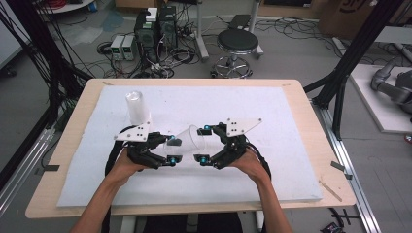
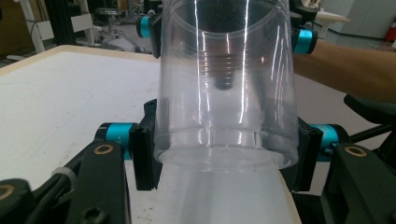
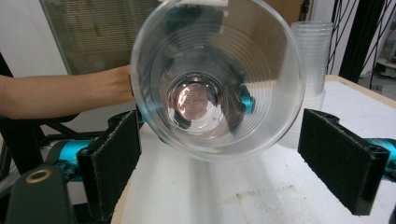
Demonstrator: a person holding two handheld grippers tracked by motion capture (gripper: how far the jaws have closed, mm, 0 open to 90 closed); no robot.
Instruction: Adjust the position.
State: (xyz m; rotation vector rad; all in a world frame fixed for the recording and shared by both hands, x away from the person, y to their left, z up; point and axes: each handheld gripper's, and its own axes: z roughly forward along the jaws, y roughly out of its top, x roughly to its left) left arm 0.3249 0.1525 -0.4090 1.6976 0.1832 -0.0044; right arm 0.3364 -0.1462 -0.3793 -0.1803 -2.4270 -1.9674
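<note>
A clear plastic cup (image 1: 187,141) lies sideways above the white foam board (image 1: 272,160), its base toward my left gripper (image 1: 171,148). In the left gripper view the cup (image 2: 226,84) sits between the two black pads (image 2: 144,154), and my left gripper (image 2: 225,156) is shut on its base end. My right gripper (image 1: 204,143) stands open at the cup's mouth. In the right gripper view the open mouth of the cup (image 3: 217,79) faces the camera, above and between the wide-apart pads (image 3: 343,163) of my right gripper (image 3: 229,165), with no contact. A stack of clear cups (image 1: 137,108) stands upside-down at the back left.
The cup stack (image 3: 310,60) stands to the right in the right gripper view. The wooden table edge (image 1: 194,81) runs around the board. On the floor beyond are a black stool (image 1: 237,43) and computer boxes (image 1: 155,29). Black frame posts (image 1: 350,63) rise at the right.
</note>
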